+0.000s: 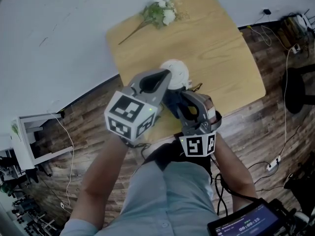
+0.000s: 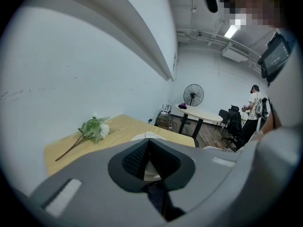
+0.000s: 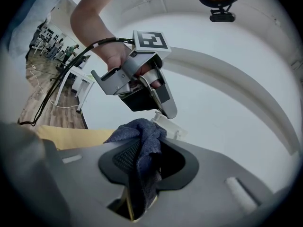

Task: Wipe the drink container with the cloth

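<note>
Gripping drink container (image 1: 176,72) in left gripper (image 2: 149,144) fingers, cloth (image 3: 141,148) pinched by right gripper (image 3: 147,156), clearest in its view.

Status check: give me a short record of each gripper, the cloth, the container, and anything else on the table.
left gripper: jaws closed on the white drink container
right gripper: jaws closed on the dark blue cloth
cloth position: bunched between the jaws, close to the container; contact cannot be told
container position: over the near half of the wooden table
other item: white flowers lying near the table's far edge
</note>
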`<state>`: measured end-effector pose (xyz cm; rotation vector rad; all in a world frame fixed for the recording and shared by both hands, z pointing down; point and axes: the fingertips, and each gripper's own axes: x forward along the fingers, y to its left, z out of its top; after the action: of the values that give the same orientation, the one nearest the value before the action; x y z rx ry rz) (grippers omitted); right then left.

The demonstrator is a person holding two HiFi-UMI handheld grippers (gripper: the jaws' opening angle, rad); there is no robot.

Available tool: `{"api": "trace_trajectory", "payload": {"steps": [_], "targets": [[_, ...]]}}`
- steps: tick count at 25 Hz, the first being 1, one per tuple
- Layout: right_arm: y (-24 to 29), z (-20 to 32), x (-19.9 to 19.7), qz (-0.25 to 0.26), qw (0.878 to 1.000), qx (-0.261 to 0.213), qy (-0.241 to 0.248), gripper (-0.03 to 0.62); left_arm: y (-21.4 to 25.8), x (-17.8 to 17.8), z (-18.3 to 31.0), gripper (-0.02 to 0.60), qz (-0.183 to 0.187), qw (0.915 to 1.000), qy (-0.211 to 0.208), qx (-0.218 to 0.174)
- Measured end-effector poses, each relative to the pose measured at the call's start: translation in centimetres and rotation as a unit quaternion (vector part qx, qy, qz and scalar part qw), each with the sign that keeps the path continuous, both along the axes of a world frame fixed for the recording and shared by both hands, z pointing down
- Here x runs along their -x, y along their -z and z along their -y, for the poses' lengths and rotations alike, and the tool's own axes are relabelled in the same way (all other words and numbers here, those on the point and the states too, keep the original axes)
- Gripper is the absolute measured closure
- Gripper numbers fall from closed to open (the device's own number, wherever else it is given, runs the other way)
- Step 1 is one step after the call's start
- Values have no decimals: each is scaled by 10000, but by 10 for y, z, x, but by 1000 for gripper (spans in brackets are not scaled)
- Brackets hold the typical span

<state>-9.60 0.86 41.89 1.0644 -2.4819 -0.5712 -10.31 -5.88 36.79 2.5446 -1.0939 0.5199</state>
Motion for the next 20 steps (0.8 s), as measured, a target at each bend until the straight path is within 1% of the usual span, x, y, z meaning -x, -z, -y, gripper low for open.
{"api": "trace_trajectory", "payload": {"steps": [10,20], "targets": [[-4,4,-1,146,9992,362,-52,496,-1,-1,-1,569,84,9999,-64,-21],[-15,7,-4,175,9981,582,-92,496,-1,-3,0,569,32,10000,-50,-6]]}}
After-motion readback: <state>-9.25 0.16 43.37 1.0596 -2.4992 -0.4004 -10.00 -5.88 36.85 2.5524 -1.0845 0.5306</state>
